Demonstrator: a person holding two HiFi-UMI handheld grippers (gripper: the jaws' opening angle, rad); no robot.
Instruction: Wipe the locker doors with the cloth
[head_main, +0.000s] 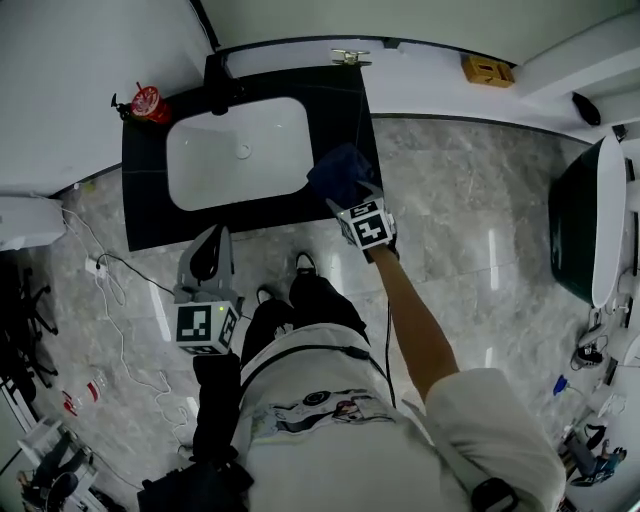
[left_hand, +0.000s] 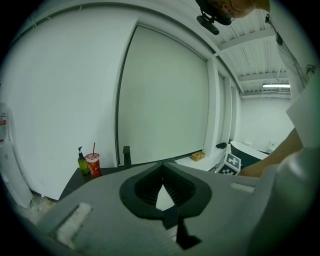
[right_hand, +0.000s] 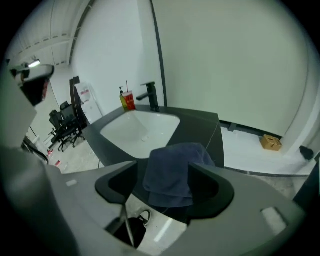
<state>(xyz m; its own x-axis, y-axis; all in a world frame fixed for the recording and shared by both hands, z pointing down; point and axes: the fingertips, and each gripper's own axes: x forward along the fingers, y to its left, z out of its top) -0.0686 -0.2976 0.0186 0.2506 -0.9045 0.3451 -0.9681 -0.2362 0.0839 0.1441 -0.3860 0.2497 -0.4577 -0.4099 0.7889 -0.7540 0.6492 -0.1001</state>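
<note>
The dark blue cloth (head_main: 340, 172) lies on the black counter (head_main: 150, 205) just to the right of the sink (head_main: 222, 165), at the counter's front corner. In the right gripper view its near fold droops over the counter's front edge.

The right gripper (head_main: 352, 205) hangs over the cloth and points steeply down. Its fingers are spread wide, with the cloth between them but not pinched: the left-hand finger stands clear of the fabric, and the other is at or just over its edge. The left gripper (head_main: 210, 245) waits in front of the sink, low and well apart from the cloth. Its fingers are pressed together at the tips with nothing in them.

The step in hand looks like picking up the cloth, so the wiping has probably not begun. No view shows plainly which surfaces are the locker doors.

To do the pickup well, the right gripper should sink until both pads straddle the thick folded part on the counter, not only the drooping hem. A thin edge would likely slip or let the cloth unfold. It should close squarely, then lift straight up, clear of the counter's edge. A broad flap left hanging free would give the wiping a flat face to work with.
</note>
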